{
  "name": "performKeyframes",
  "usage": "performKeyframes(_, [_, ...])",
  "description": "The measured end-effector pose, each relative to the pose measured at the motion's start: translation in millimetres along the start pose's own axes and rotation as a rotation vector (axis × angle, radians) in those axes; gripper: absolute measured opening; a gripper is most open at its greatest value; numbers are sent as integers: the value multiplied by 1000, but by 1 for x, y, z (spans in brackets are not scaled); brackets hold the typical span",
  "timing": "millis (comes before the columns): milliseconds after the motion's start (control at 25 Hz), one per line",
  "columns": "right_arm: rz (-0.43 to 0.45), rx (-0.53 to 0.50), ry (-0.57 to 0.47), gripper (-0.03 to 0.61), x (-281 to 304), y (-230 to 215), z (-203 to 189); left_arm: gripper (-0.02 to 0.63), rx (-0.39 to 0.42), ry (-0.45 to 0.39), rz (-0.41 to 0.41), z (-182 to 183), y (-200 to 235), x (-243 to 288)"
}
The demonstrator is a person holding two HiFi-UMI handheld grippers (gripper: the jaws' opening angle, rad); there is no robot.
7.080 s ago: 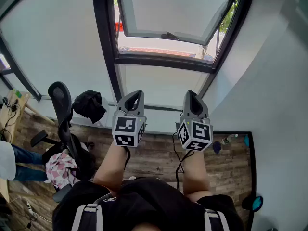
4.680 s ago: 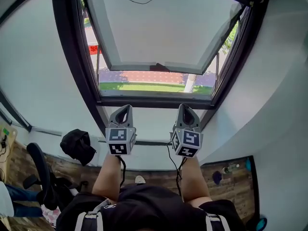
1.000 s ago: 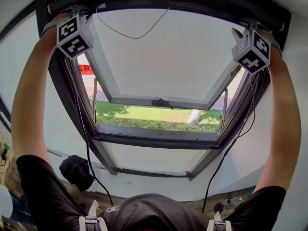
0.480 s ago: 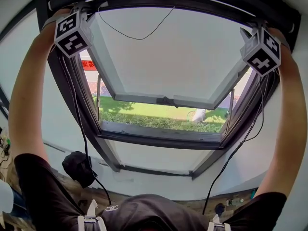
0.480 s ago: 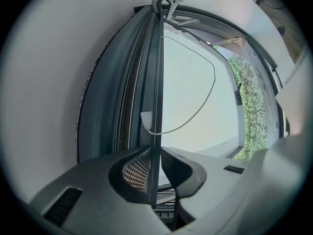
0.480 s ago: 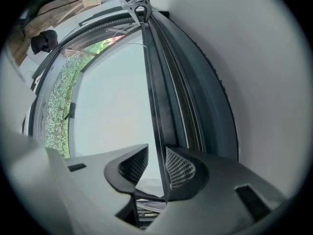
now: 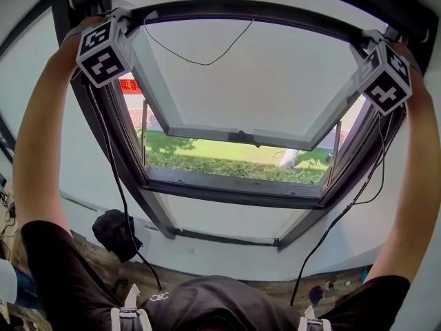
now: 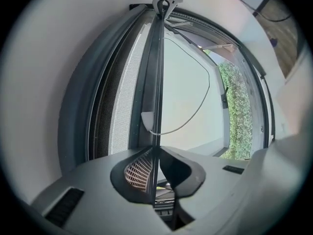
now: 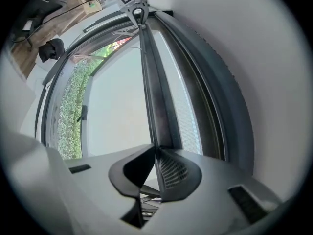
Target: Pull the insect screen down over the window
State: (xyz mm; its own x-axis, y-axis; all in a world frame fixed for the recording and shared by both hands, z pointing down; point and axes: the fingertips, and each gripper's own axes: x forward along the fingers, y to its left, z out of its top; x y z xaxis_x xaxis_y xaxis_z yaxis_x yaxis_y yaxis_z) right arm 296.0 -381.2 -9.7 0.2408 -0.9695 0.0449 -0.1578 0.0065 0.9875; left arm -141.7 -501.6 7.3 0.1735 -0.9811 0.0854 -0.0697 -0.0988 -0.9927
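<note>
Left hand-held gripper [image 8: 155, 153]: jaws had just been closing, pinched on the pull bar [image 8: 157, 72] at its left end | right hand-held gripper [image 9: 155, 151]: jaws had just been closing, pinched on the bar's right end | insect screen [image 8: 122, 97]: only a short strip of mesh was out, at the top of the window [image 7: 227, 192]

support: wood floor [image 7: 275, 289] | on it: small bottle [image 7: 335, 285], dark round thing [image 7: 315, 295]
</note>
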Motion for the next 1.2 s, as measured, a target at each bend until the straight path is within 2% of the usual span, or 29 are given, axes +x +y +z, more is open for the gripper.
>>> performKeyframes(120, [17,-27,24,34,0,11,-2,52,-4,-3,-34,0,-10,0])
performKeyframes(240, [76,-35,39,32,1,32,-5,40,0,4,-110,-1,-32,0])
performKeyframes(440, [103,-96,61,29,3,64,-10,29,10,5,-192,-2,-64,2])
performKeyframes(720, [154,-97,55,26,5,108,-17,28,31,-11,-249,-5,-111,4])
performKeyframes(840, [210,-87,45,26,6,145,-23,28,47,-18,-297,-8,-149,5])
performKeyframes(1000, [215,-87,34,24,9,194,-34,26,54,-37,-314,-11,-200,9])
performKeyframes(1120, [276,-83,49,25,7,242,-38,28,21,-49,-388,-16,-249,8])
performKeyframes(1200, [325,-85,55,24,8,279,-43,28,43,-46,-418,-21,-285,9])
